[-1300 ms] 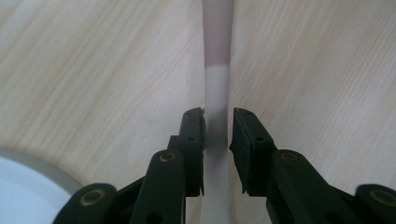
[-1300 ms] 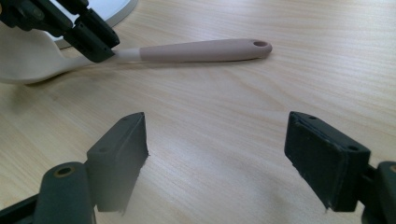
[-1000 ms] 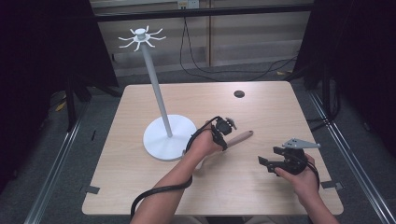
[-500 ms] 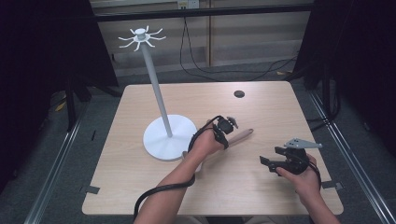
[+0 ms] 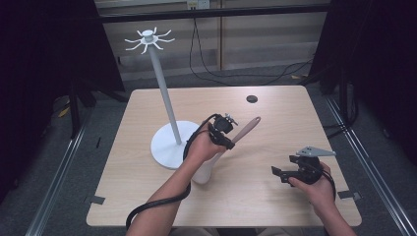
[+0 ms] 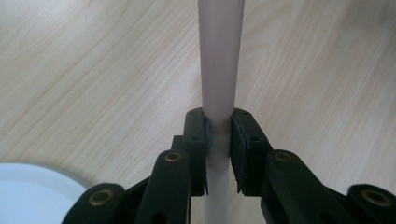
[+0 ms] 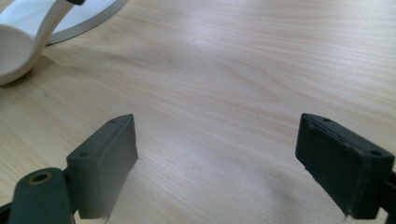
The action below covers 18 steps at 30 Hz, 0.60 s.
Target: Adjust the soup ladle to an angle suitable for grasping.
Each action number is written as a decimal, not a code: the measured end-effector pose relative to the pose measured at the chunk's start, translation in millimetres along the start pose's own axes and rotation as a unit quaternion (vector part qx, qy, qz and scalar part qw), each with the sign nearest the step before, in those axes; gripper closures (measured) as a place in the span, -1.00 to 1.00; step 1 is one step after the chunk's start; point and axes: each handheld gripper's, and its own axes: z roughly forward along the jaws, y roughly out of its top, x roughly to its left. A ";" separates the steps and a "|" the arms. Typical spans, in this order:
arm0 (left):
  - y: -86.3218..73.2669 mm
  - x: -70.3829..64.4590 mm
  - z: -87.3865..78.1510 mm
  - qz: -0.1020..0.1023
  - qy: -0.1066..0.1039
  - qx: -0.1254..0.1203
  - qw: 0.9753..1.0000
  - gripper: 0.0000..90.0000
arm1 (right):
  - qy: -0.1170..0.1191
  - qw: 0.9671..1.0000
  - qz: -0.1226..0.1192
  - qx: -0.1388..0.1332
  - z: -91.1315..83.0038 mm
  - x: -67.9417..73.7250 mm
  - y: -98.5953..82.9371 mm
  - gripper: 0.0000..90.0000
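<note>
Pale wooden tabletop (image 5: 275,123) carries a white round-based stand with a tall pole and hooked crown (image 5: 169,147). Just beside its base, the left gripper (image 6: 218,140) is clamped on the pinkish handle of a white ladle-like utensil (image 5: 246,129), its bowl end resting on the table. The right gripper (image 7: 217,163) hovers well apart, jaws spread wide. A small black disc (image 5: 252,99) lies far off.

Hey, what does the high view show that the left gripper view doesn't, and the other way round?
High view adds the stand's hooked top, a small black disc, the utensil's white head and the open right gripper. Left gripper view adds the left gripper, jaws pressed on both sides of the handle. Shared: that pinkish handle, the stand's white base and the wooden table.
</note>
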 end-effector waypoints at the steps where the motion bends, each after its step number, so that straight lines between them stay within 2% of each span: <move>1: -0.5 1.1 -2.9 0.005 -0.001 -0.006 1.000 0.72 | 0.001 1.000 0.001 0.000 0.4 -0.1 -0.3 -0.75; 2: -1.2 0.4 -5.8 -0.003 -0.002 -0.011 1.000 0.72 | 0.000 1.000 0.001 0.000 0.9 0.1 -0.4 -0.76; 5: -2.6 2.7 -14.2 0.002 -0.006 -0.027 1.000 0.72 | 0.002 1.000 0.001 0.000 1.9 1.1 -0.2 -0.78; 11: -4.6 2.7 -23.5 -0.001 -0.006 -0.045 0.999 0.73 | 0.009 1.000 -0.001 0.001 3.2 2.0 -0.3 -0.88; 17: -8.8 2.8 -33.8 -0.011 -0.002 -0.086 0.996 0.73 | 0.017 1.000 -0.003 -0.003 2.4 2.9 0.3 -0.91; 18: -10.3 3.9 -37.8 -0.005 0.000 -0.088 0.996 0.73 | 0.017 1.000 -0.003 -0.003 2.3 2.8 0.3 -0.91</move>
